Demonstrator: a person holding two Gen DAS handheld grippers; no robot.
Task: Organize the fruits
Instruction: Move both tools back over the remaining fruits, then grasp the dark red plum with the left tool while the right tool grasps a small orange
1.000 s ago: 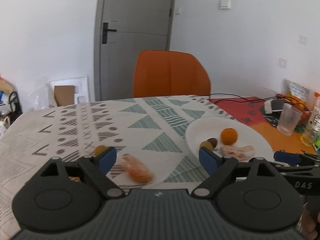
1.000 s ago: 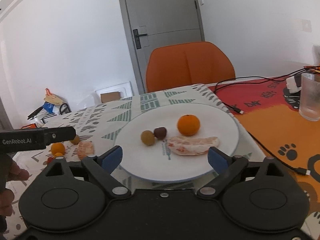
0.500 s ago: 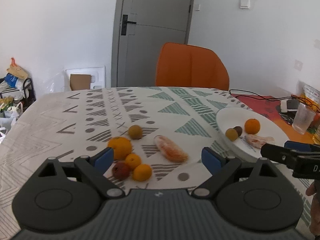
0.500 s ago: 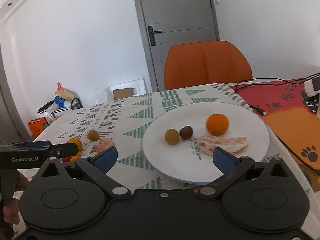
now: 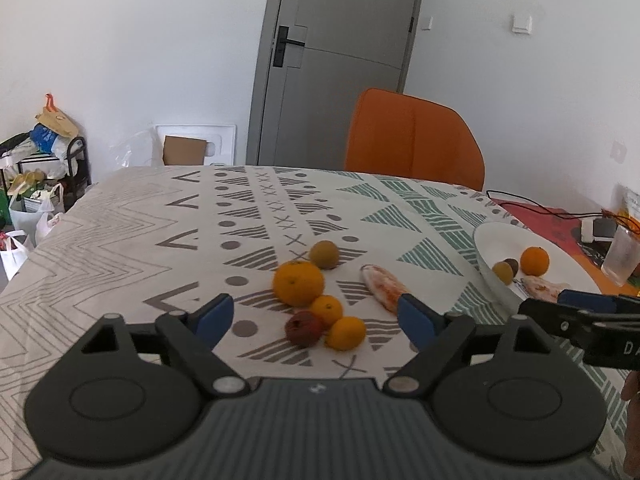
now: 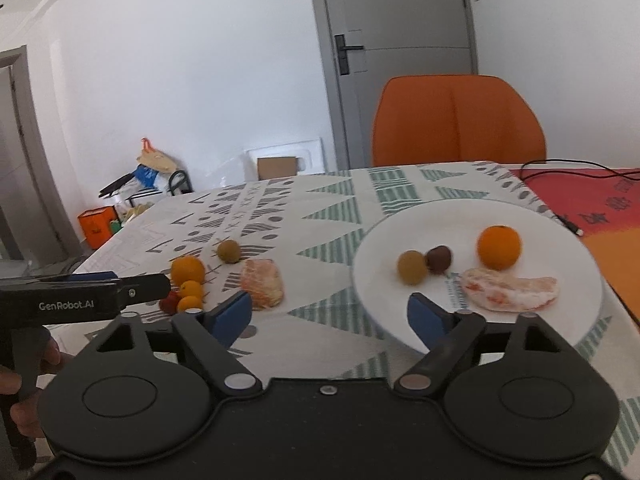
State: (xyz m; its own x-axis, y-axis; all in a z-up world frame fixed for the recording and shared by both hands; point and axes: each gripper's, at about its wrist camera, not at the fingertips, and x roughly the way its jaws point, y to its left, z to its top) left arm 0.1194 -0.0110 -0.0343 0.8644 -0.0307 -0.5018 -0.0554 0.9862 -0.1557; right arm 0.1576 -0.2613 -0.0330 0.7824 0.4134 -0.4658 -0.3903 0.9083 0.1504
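A white plate (image 6: 568, 240) on the patterned tablecloth holds an orange (image 6: 499, 247), a green-brown fruit (image 6: 412, 267), a dark red fruit (image 6: 439, 258) and a peeled citrus piece (image 6: 508, 293). On the cloth lie a big orange (image 5: 298, 283), two small oranges (image 5: 327, 309) (image 5: 345, 333), a dark red fruit (image 5: 304, 329), a green-brown fruit (image 5: 324, 254) and a peeled citrus piece (image 5: 385, 288). My left gripper (image 5: 316, 318) is open and empty just before this cluster. My right gripper (image 6: 330, 314) is open and empty at the plate's near-left rim.
An orange chair (image 5: 414, 140) stands behind the table. A red mat (image 6: 592, 200) with a black cable lies right of the plate. A clear glass (image 5: 622, 256) and small items stand at the far right. Bags and a rack (image 5: 36, 176) sit on the floor left.
The left gripper has swung left from the plate toward the fruit cluster, which now sits between its fingers. The right gripper has also shifted left, so the plate sits further right.
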